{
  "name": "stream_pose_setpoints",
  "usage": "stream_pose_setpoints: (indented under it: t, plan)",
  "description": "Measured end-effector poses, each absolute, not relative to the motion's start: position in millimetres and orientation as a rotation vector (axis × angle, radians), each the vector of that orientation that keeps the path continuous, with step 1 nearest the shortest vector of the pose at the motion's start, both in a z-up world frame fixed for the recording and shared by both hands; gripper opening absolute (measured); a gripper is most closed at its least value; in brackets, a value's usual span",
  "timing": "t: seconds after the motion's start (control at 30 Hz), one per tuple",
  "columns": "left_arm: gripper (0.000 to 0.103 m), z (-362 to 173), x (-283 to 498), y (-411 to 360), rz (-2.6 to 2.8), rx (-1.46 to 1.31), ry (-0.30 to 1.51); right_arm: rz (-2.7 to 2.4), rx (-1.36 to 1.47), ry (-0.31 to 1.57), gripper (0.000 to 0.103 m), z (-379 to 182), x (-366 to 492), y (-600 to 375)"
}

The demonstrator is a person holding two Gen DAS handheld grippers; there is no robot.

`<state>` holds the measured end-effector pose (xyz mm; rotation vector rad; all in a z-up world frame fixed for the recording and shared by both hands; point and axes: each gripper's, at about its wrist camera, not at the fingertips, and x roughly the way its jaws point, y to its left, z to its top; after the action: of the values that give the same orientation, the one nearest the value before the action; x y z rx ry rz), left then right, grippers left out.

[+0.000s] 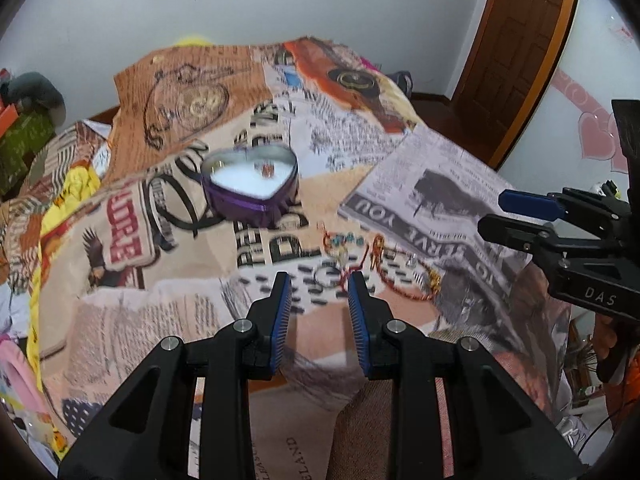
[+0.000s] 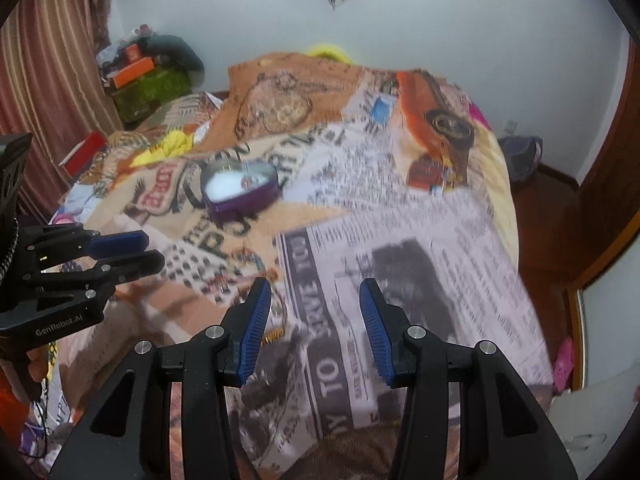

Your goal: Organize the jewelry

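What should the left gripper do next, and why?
Probably ease the left gripper forward and down onto the jewelry pile: it is open and empty, the pieces lie loose on the bedspread just past it, and the heart tin sits open beyond.

Heart tin (image 1: 251,182) on bedspread (image 1: 420,184); jewelry (image 1: 374,260), blurred, nearer right.

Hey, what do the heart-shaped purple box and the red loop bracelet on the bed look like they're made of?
The heart-shaped purple box looks like thin metal: its inner rim shines silvery and reflective, with a matte purple outer wall and what seems a ribbon band. Its white interior may be padding, too blurred to tell. The red loop bracelet looks like thin cord or wire with gold-coloured metallic pieces; blur leaves that open.
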<state>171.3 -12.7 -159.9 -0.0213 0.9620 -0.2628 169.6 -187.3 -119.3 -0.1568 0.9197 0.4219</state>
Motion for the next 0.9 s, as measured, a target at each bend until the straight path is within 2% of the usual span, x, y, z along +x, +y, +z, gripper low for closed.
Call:
stream_pose_setpoints:
  t: [0.37,0.47,0.6,0.9]
  plan:
    - [0.028,-187.9,177.3,-13.1,-0.288,-0.031,1.022,0.462,-0.154,0.954,0.041,-146.7,162.9,-176.4]
    - [0.028,-192.2,183.0,-14.5,-0.289,-0.029,1.022,0.497,-0.148,0.982,0.023,-152.0,166.4,-172.3]
    - [0.028,-196.8,187.4,-15.3,-0.295,-0.018,1.015,0.543,-0.12,1.018,0.012,-157.9,170.7,-166.6]
    - [0.028,-202.4,193.4,-15.7,-0.331,-0.025,1.009,0.546,-0.133,1.052,0.011,-168.4,181.0,-160.7]
